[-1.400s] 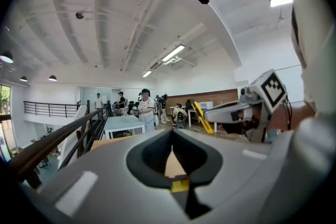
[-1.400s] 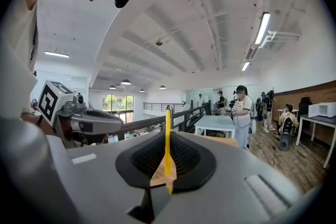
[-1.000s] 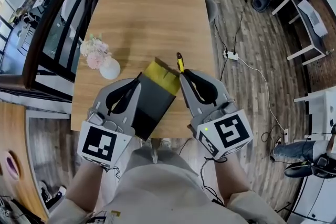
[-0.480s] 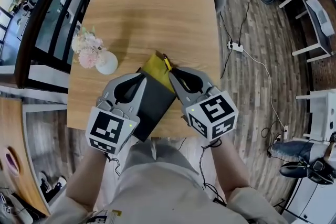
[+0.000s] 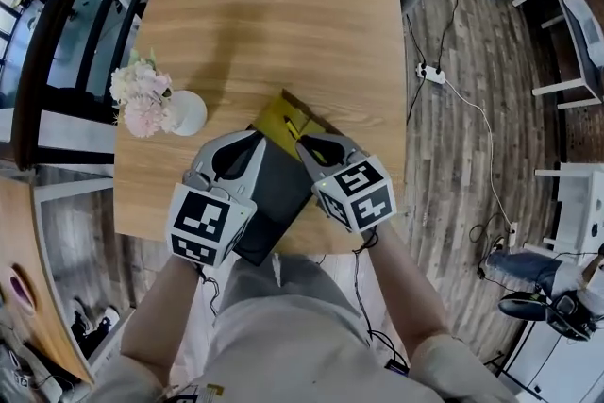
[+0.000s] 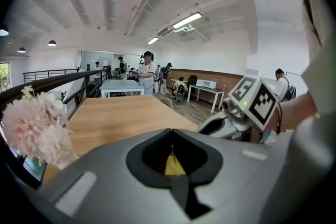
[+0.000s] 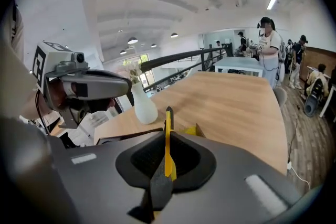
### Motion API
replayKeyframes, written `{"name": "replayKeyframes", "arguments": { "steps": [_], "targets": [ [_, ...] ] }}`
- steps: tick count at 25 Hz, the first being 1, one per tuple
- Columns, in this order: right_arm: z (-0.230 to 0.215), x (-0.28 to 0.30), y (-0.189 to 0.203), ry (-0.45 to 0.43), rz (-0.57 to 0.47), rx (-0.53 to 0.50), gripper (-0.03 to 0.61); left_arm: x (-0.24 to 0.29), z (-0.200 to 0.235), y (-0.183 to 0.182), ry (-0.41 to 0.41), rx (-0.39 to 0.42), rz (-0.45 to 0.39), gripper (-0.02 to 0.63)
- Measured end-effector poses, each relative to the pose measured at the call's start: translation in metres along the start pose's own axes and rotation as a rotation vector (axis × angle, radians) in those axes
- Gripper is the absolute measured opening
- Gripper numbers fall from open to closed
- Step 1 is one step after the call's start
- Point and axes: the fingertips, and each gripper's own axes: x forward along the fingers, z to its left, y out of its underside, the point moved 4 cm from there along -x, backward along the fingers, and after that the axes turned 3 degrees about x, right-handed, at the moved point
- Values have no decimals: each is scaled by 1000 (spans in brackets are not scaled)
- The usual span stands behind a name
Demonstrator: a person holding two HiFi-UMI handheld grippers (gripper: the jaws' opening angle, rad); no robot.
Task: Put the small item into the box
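While hovering at yellow-lined mouth of open black box (image 5: 274, 193) on wooden table (image 5: 264, 5): slim yellow item (image 7: 168, 139), upright, clamped in right gripper (image 5: 300, 143). Left gripper (image 5: 256, 137) jaws together at box edge; grip on box uncertain. Insertion step. Next: lower tip inside, release.

Table (image 5: 274, 5) — matt wood grain; box (image 5: 276, 192) — matt black.

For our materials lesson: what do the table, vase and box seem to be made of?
Table: wood or laminate, matte, visible grain. Vase: probably ceramic, smooth plain white. Box: likely cardboard, matte black outside, yellow inside, thin folded flaps.
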Motion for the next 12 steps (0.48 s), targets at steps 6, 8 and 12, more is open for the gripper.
{"name": "replayKeyframes", "arguments": {
  "steps": [6,8,12],
  "targets": [
    [-22,41,35,-13,113,43,28,34,7,48,38,-33,105,2],
    [-30,51,42,-19,152,37,26,41,7,58,52,-35,138,2],
    [-38,67,54,-33,212,42,2,50,5,70,84,-68,166,2]
  ]
}}
